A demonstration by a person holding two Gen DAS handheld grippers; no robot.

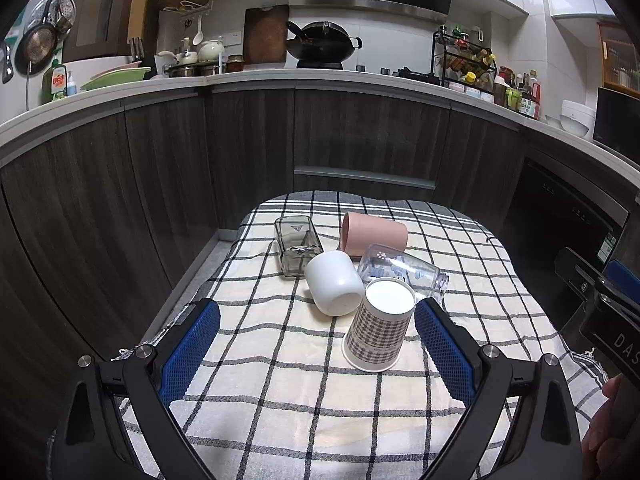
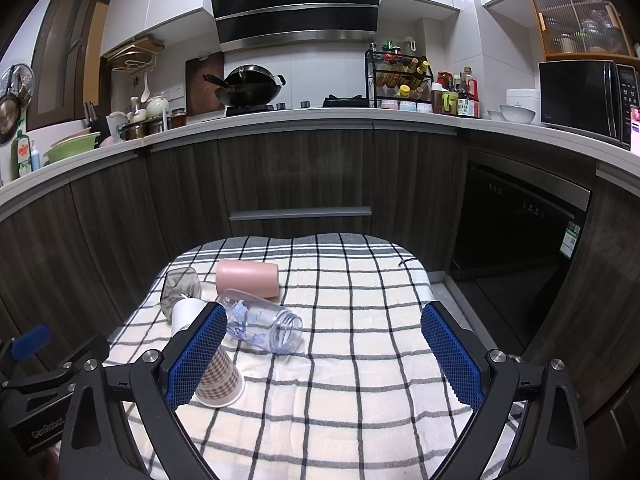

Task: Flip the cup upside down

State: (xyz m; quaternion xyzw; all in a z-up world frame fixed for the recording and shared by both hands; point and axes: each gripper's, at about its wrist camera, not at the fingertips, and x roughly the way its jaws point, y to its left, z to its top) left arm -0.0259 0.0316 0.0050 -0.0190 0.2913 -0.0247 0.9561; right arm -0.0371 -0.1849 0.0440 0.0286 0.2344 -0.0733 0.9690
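A home kitchen with dark wood-grain cabinets and a pale countertop curves behind a small table draped in a cream cloth [image 1: 280, 392] checked with black lines. Five cups are bunched toward the cloth's far left, close enough that several touch or overlap in view.

The paper cup [image 1: 380, 326] with a brown houndstooth print already stands inverted, rim down and white base up, just in front of the left gripper [image 1: 318, 342]. The other four lie on their sides, which I read as the work remaining: a white cup [image 1: 334, 282] with its base toward the camera, a clear glass cup [image 2: 260, 322] printed with blue figures, its mouth open to the right, a pink tumbler [image 1: 374, 234] behind it, and a smoky square glass [image 1: 296, 246] at far left.

Both tongs hold nothing. The left gripper's blue pads are spread wide, the paper cup standing between them but apparently beyond the tips. The right gripper [image 2: 324, 348] is likewise wide open over bare cloth, its left pad overlapping the paper cup in view.

Readable writing: "DAS" on the right tool's body in the left view, "GenRobot" on the left tool in the right view. A green dish-soap bottle [image 1: 59, 80] carries a red label, illegible. The square glass bears a triangle mark on its base.
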